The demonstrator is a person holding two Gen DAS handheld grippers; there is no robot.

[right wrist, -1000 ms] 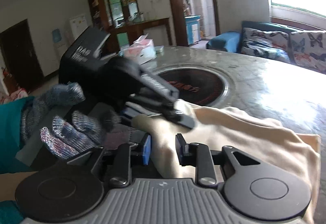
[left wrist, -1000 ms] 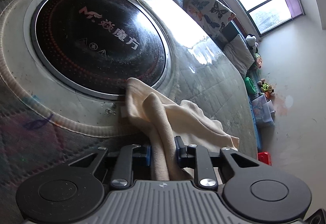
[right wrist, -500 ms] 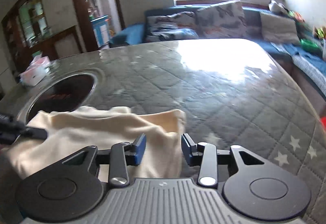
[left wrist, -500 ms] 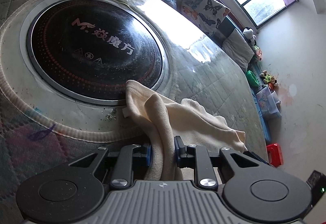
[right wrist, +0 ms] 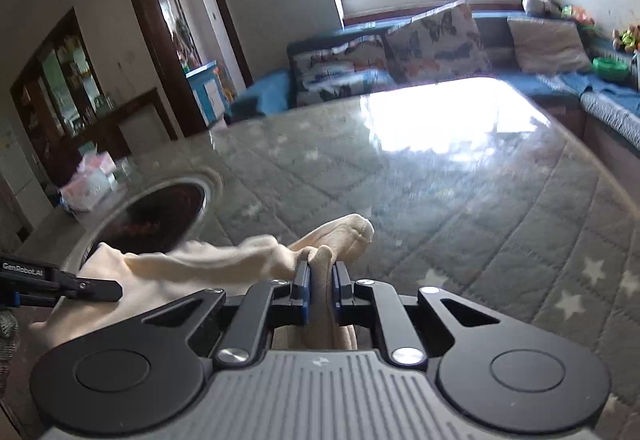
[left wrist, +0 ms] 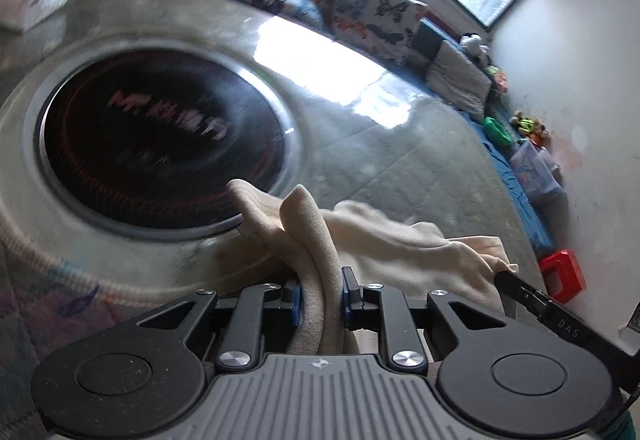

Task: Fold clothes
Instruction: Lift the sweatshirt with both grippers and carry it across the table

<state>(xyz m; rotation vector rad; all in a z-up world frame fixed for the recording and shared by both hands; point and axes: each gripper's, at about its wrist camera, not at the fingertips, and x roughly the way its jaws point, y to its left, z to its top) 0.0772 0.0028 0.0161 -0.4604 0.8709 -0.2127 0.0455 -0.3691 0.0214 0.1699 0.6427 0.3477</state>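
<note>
Left wrist view: your left gripper [left wrist: 321,292] is clamped on a bunched fold of the cream garment [left wrist: 384,236], cloth packed between the blue pads. From there the garment runs toward 1 o'clock across the quilted table cover [left wrist: 360,168], one lobe lapping the rim of the round black cooktop [left wrist: 160,144] at 10 o'clock. At 3 o'clock your other tool's black finger reaches the far end of the cloth, so you likely hold it at two points to keep an edge taut.

Right wrist view: your right gripper [right wrist: 320,290] is pinched on another gathered edge of the garment, a rounded tip poking out toward 12 o'clock. The rest trails to 9 o'clock, where the left tool's finger meets it. Holding both ends lets the middle hang or drape evenly; how far the folding has got, I can't tell.
</note>
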